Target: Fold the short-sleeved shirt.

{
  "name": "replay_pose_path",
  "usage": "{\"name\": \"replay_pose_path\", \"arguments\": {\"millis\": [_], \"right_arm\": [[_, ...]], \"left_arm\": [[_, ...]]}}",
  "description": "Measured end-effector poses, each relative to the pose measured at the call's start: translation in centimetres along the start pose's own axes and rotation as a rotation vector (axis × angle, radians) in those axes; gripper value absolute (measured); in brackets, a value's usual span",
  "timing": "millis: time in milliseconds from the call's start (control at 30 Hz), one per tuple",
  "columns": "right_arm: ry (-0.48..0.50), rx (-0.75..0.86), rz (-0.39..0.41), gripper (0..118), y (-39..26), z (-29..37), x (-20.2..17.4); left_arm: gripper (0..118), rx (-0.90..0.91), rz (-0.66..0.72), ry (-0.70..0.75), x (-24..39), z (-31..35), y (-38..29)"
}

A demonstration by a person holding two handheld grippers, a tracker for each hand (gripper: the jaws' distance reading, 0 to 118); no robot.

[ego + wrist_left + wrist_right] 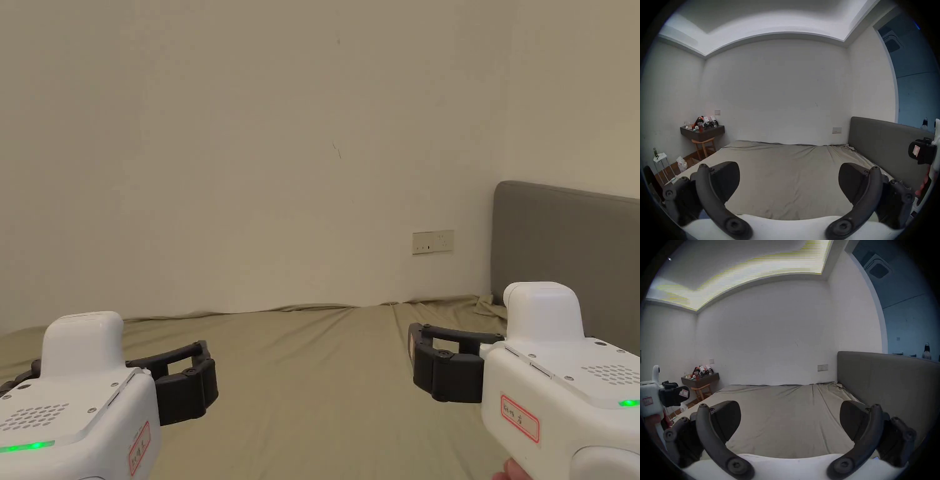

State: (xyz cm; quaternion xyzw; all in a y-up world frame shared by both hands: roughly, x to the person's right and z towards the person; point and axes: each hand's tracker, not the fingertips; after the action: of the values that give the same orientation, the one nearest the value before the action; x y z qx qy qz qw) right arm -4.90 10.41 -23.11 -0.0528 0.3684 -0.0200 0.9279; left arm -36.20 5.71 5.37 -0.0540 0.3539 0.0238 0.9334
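Observation:
My left gripper (788,180) hangs open over an olive bed sheet (786,170), its jaws wide apart with nothing between them. My right gripper (790,420) is open the same way, over the sheet (786,410) and nearer the headboard. In the head view both white gripper bodies sit low in the frame. A black finger (187,381) of the left one and a black finger (440,369) of the right one point toward the wall. The sheet (312,387) between them lies flat with faint creases.
A grey padded headboard (562,237) bounds the bed on the right and a plain wall with a socket plate (432,241) stands behind it. Left of the bed are a dark cluttered shelf (702,131), a wooden stool (705,146), a small white stand (660,157) and a bag (681,164).

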Motion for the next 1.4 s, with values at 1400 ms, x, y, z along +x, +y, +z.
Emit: {"name": "replay_pose_path", "arguments": {"millis": [1400], "right_arm": [[0.023,0.042,0.068,118,0.1,1.5,-2.7]], "left_arm": [[118,-0.002,0.007,-0.044,-0.3,0.6,-0.5]]}}
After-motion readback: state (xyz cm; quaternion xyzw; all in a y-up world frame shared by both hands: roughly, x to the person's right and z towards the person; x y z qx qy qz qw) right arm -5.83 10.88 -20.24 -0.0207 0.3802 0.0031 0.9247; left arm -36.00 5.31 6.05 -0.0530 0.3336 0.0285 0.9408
